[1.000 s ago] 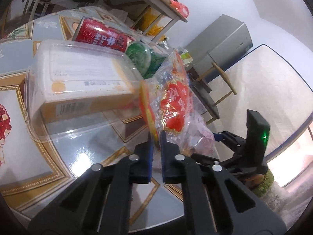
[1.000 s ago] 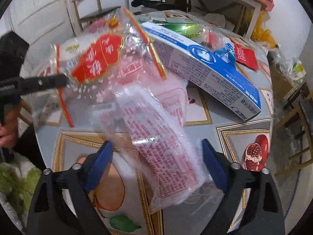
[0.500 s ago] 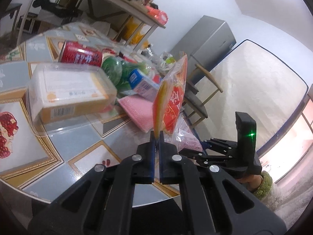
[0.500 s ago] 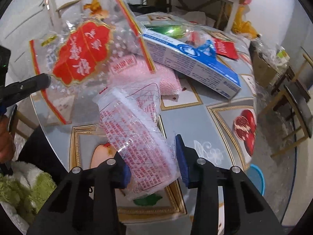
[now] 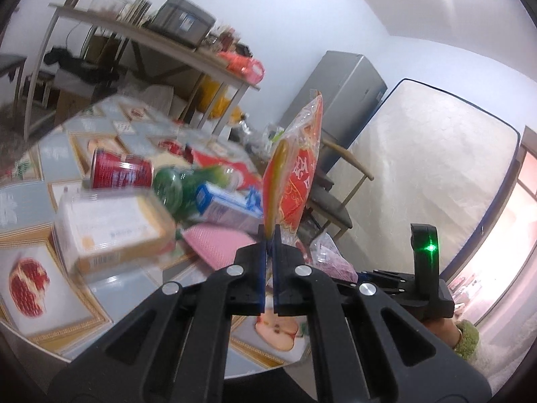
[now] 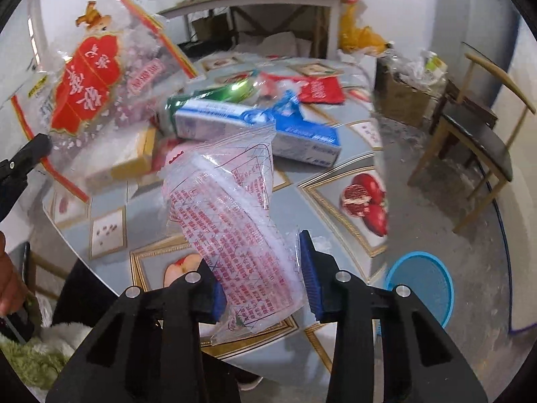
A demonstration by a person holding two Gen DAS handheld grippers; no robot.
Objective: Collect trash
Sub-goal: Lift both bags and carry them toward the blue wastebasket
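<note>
While left gripper [image 5: 268, 235] pinches red bag [image 5: 298, 174], right gripper [image 6: 261, 268] clamps printed wrapper [image 6: 235, 221], carton [image 6: 255, 124] behind.

From my seat I see the table [image 6: 339, 164] covered in a grey cloth printed with pomegranates and apples in gold frames. Beyond it stands a long shelf [image 5: 141, 38] carrying a grey appliance [image 5: 186, 23] and jars, all blurred. A grey refrigerator [image 5: 349, 90] stands against the white wall, with a mattress [image 5: 433, 171] leaning just beside it. A wooden chair [image 6: 476, 137] with a dark seat stands near the table, and a cardboard box [image 6: 406, 97] sits on the floor beside the chair.
</note>
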